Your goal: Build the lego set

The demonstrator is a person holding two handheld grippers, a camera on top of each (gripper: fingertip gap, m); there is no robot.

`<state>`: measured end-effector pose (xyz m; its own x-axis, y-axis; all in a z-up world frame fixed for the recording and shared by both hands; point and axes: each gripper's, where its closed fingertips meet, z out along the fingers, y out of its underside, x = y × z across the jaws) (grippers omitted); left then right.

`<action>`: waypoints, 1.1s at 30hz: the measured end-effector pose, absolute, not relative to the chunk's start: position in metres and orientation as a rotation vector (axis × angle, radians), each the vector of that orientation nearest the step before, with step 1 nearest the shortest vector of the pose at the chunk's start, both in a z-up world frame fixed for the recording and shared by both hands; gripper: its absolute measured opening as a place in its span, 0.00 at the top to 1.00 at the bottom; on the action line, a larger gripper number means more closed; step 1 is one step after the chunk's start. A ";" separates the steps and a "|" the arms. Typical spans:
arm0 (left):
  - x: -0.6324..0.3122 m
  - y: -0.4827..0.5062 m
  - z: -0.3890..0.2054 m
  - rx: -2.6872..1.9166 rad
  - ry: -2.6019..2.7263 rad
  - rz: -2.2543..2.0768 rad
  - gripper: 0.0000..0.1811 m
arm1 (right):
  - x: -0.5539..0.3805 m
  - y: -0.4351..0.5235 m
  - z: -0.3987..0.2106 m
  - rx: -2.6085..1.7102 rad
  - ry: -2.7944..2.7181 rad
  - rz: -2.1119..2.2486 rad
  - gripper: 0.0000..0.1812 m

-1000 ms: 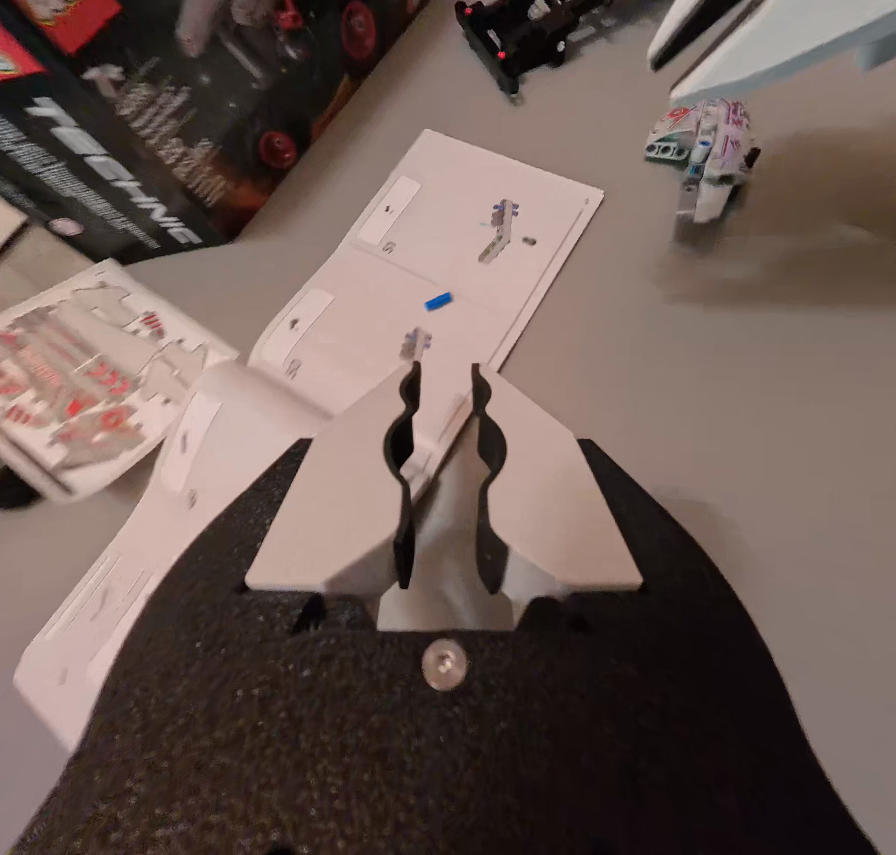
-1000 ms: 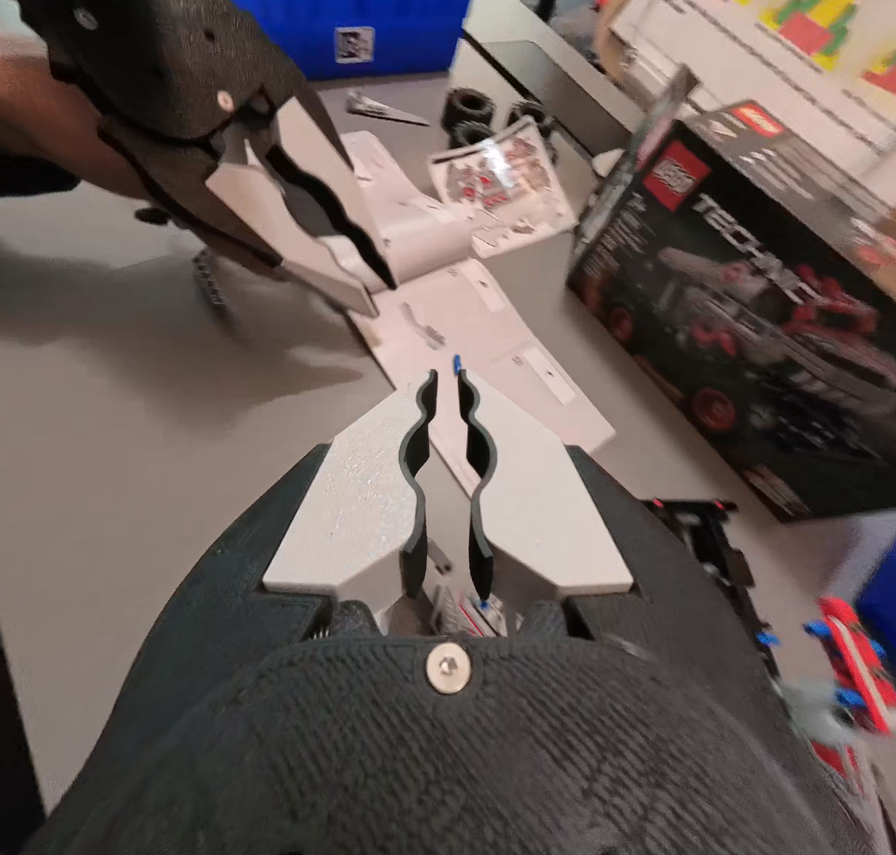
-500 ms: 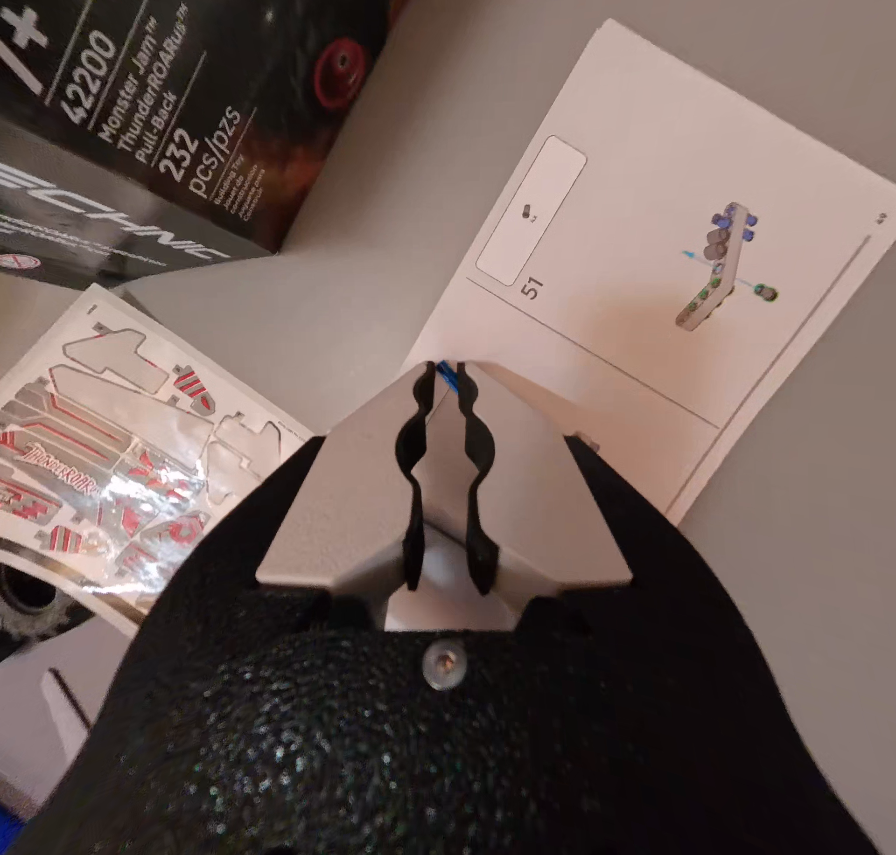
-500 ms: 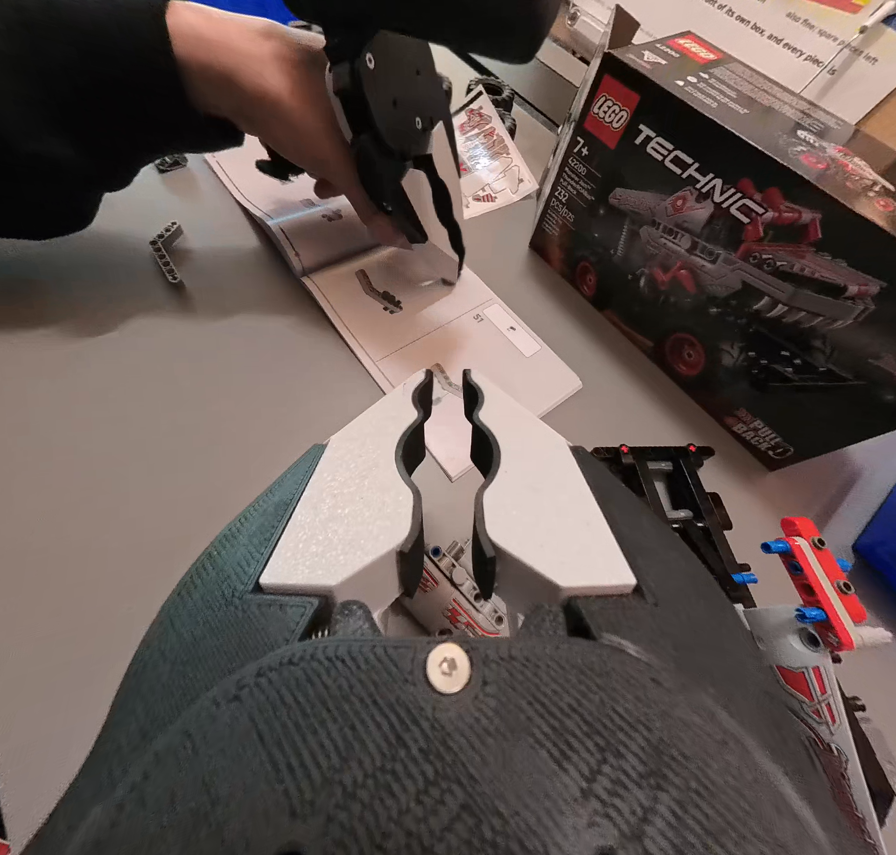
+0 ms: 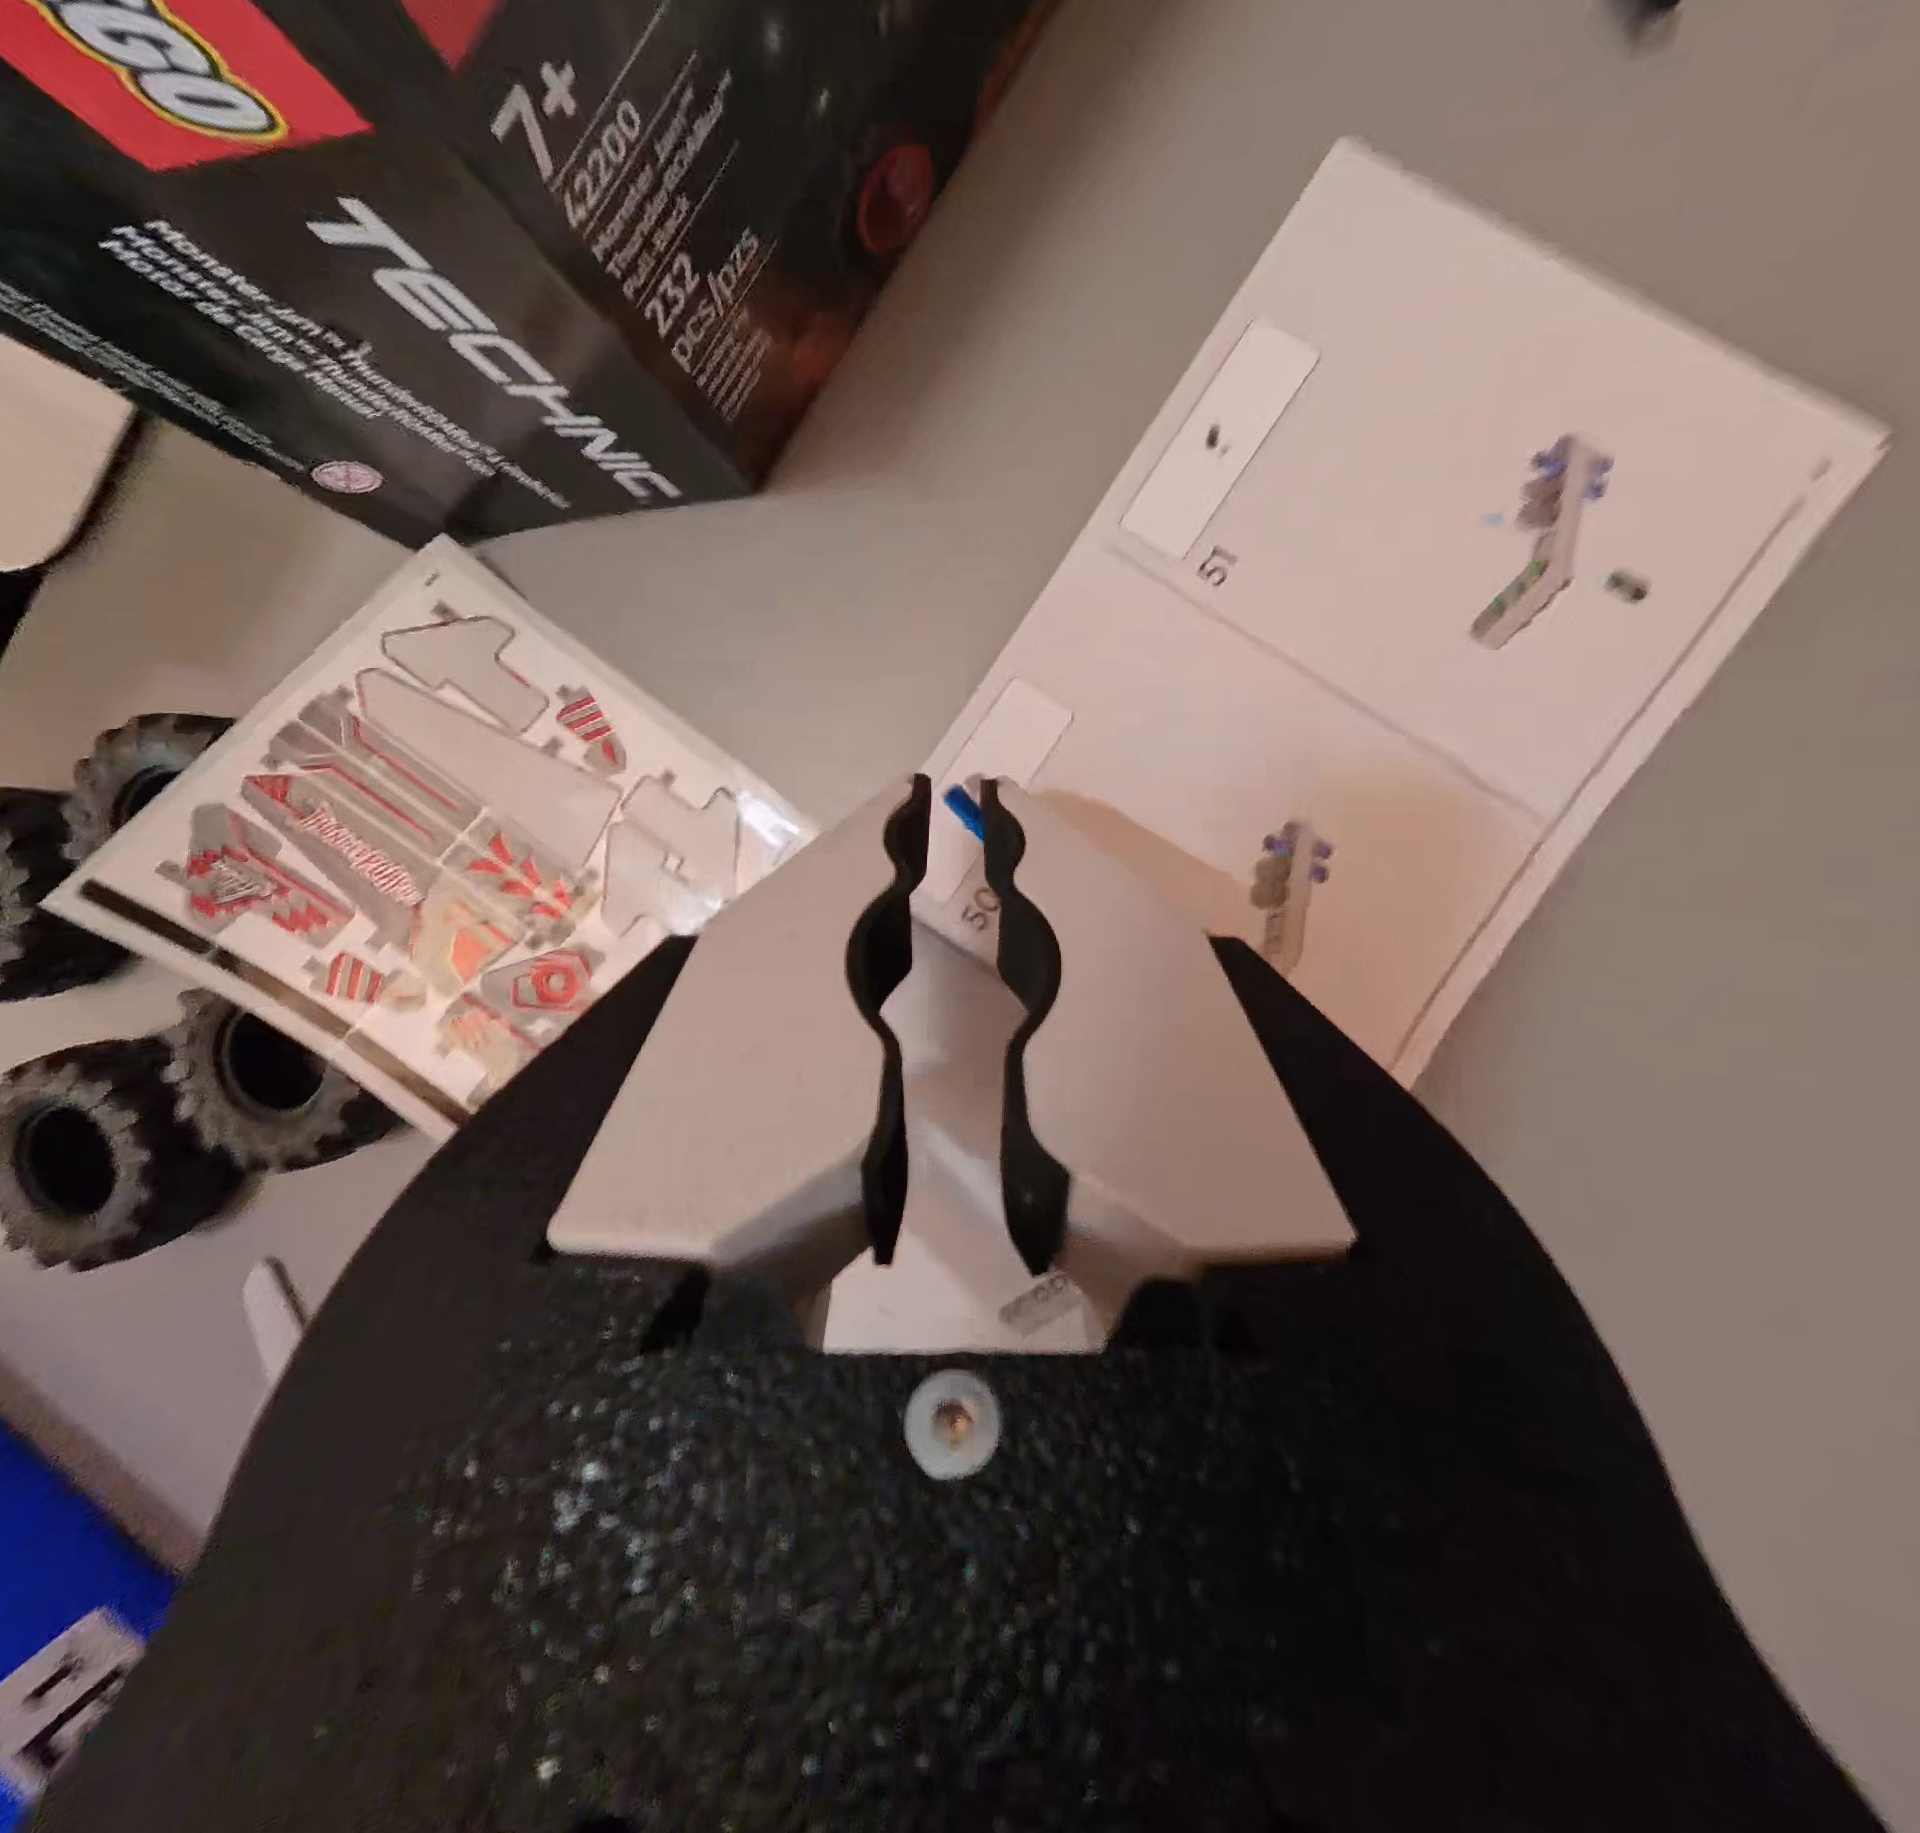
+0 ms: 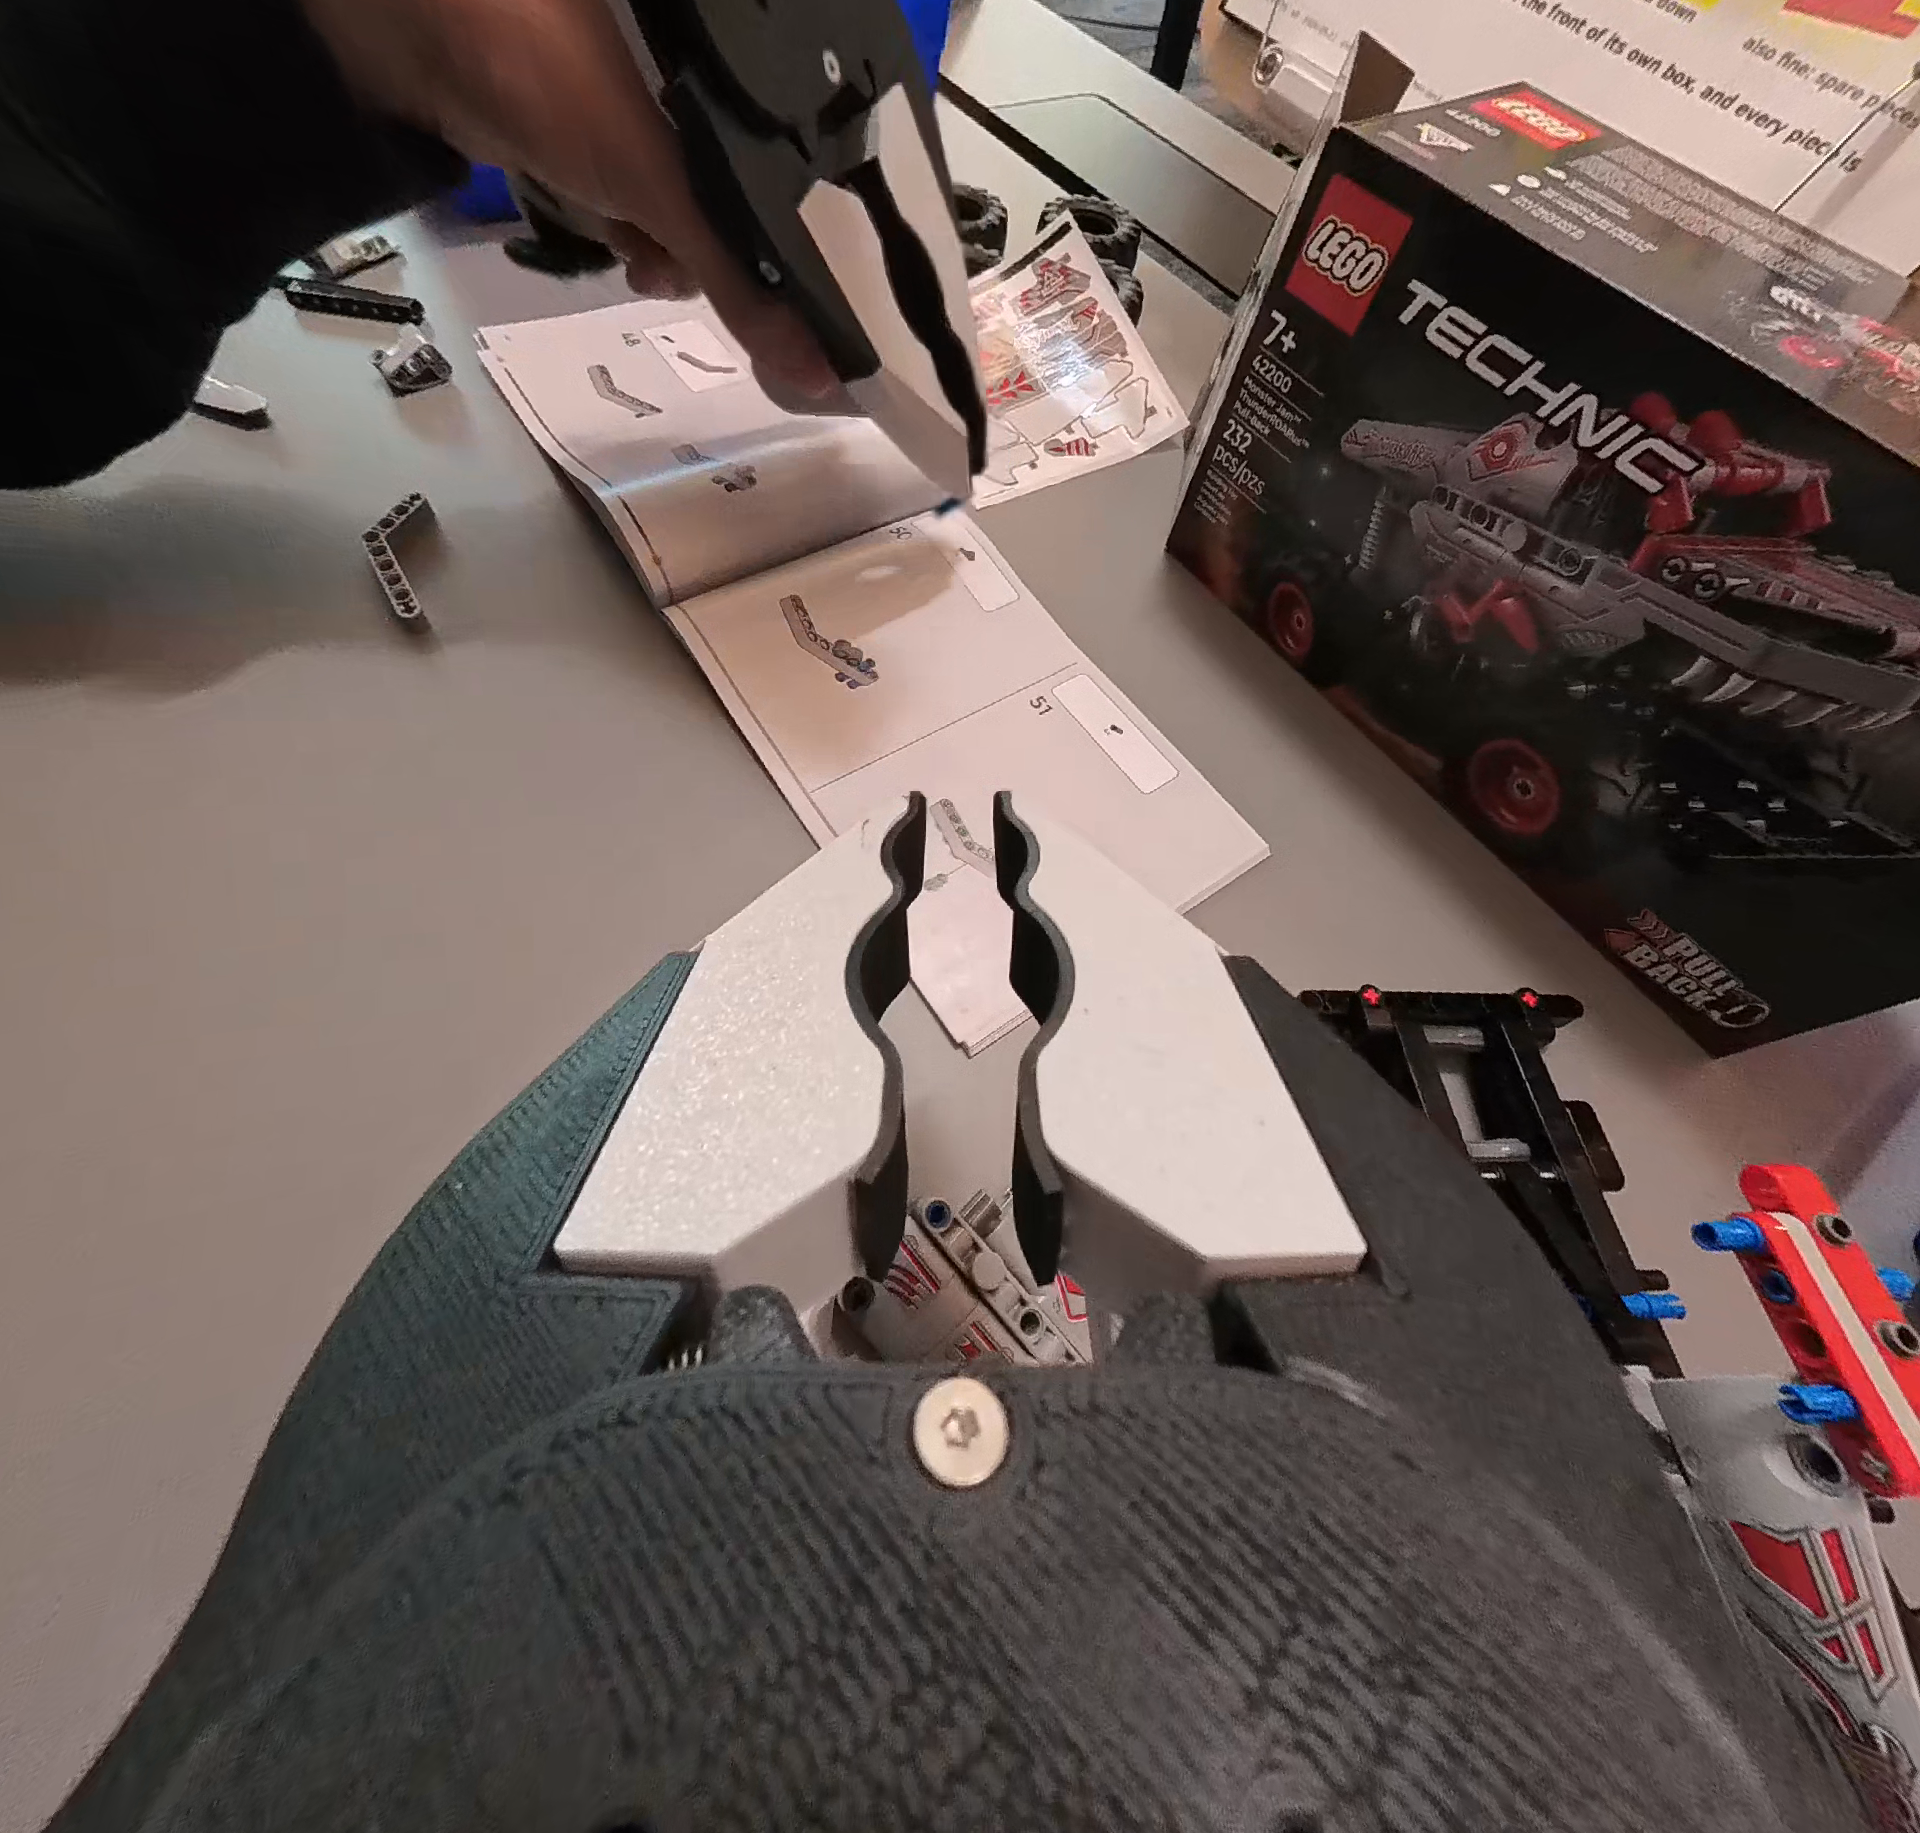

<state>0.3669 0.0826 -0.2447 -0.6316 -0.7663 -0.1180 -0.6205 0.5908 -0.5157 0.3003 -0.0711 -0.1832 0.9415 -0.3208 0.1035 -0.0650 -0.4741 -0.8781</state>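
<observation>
Above the open instruction booklet (image 5: pixel 1455 578), the left gripper (image 5: pixel 951 796) pinches a small blue pin (image 5: pixel 961 809) at its fingertips; only the right wrist view shows this gripper (image 6: pixel 961 495) from outside, held in a hand (image 6: pixel 582 131) clear of the page. The right gripper (image 6: pixel 958 807) has its wavy black jaws parted with nothing between them, over a white stickered lego assembly (image 6: pixel 966 1295) visible only in that view. The same view alone shows the black chassis frame (image 6: pixel 1475 1077) and red beam (image 6: pixel 1829 1295) with blue pins. The left view shows knobbly black tyres (image 5: pixel 114 1149) beside the glossy sticker sheet (image 5: pixel 416 848) and the matt cardboard box (image 5: pixel 468 256).
</observation>
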 end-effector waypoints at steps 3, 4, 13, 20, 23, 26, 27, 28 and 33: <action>0.368 0.087 -0.248 -1.073 2.481 -0.580 0.96 | 0.299 -0.071 -0.185 -2.070 0.263 -0.322 0.94; 0.368 0.088 -0.248 -1.080 2.480 -0.587 0.98 | 0.299 -0.071 -0.186 -2.073 0.260 -0.326 0.94; 0.378 0.050 -0.256 -1.178 2.541 -0.772 0.90 | 0.301 -0.066 -0.192 -2.083 0.270 -0.303 0.93; 0.336 0.018 -0.268 -0.995 2.683 -0.775 0.90 | 0.303 -0.075 -0.202 -2.134 0.276 -0.328 0.93; 0.305 0.007 -0.268 -0.932 2.755 -0.821 0.90 | 0.301 -0.072 -0.202 -2.115 0.291 -0.271 0.92; 0.287 0.023 -0.265 -0.797 2.689 -0.727 0.90 | 0.296 -0.069 -0.204 -2.140 0.250 -0.281 0.92; 0.283 0.028 -0.266 -0.808 2.669 -0.723 0.90 | 0.295 -0.069 -0.204 -2.146 0.235 -0.287 0.92; 0.279 0.032 -0.269 -0.847 2.661 -0.714 0.92 | 0.294 -0.067 -0.203 -2.144 0.228 -0.288 0.92; 0.272 0.035 -0.276 -0.893 2.612 -0.774 0.90 | 0.292 -0.063 -0.203 -2.135 0.227 -0.265 0.92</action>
